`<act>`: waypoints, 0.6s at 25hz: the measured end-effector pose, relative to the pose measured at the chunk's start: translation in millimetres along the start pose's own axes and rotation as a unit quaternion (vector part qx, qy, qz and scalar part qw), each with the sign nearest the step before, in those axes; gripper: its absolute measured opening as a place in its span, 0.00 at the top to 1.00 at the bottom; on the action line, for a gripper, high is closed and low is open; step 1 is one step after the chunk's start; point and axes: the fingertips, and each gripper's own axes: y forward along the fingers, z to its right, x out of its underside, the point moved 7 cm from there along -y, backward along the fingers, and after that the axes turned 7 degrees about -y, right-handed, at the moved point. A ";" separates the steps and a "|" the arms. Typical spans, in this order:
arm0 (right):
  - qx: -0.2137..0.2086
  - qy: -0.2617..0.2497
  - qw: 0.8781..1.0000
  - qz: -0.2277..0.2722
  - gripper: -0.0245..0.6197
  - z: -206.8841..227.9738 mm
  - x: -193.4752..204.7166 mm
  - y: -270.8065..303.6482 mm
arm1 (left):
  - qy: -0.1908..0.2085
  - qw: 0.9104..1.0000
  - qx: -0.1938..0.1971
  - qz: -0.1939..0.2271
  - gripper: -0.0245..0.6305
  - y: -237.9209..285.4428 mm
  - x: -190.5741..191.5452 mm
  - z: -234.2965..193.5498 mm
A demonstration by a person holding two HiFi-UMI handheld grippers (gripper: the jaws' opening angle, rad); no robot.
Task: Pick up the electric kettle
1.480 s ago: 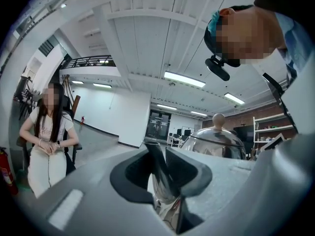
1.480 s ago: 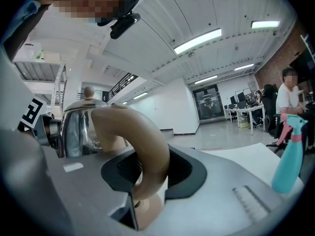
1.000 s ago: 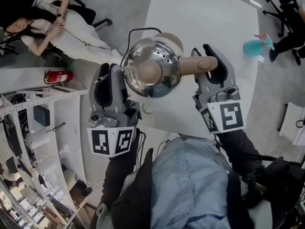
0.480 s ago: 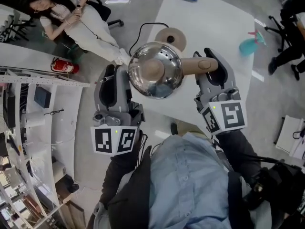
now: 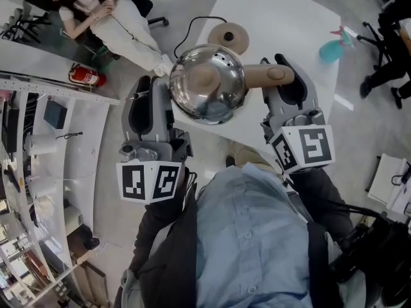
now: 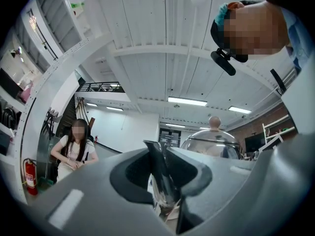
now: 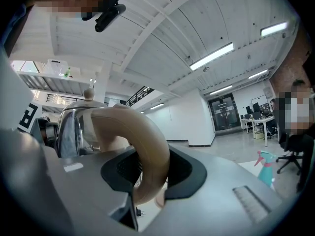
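1. Grey office floor and a white table [image 5: 289,24] fill the background.
2. Held in the air above the table, the steel kettle [image 5: 207,84] is clear of its round base [image 5: 231,37].
3. Its tan handle [image 5: 268,74] is clamped in the right gripper [image 5: 280,76].
4. Its spout [image 6: 160,178] is pinched by the left gripper [image 5: 149,99].
5. Farther off stand a teal spray bottle [image 5: 331,49] and a seated person [image 5: 109,18].

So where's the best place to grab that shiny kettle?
By its tan handle, coming from the side away from the spout. It's a thick curved loop standing clear of the round, slippery steel body, so jaws fit around it. The right gripper is clamped there; the left gripper pinches the thin spout.
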 end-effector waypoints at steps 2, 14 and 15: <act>-0.001 -0.002 1.000 0.002 0.75 -0.4 -1.4 0.0 | 0.000 1.000 -0.001 0.002 0.84 -0.4 -1.1 0.3; 0.006 -0.011 1.000 0.003 0.76 -1.1 -3.3 -0.6 | 0.003 1.000 0.006 0.002 0.84 1.3 -3.0 -0.1; 0.007 -0.010 1.000 0.003 0.76 -1.0 -3.1 -0.6 | 0.002 1.000 0.007 0.001 0.84 1.6 -2.8 -0.3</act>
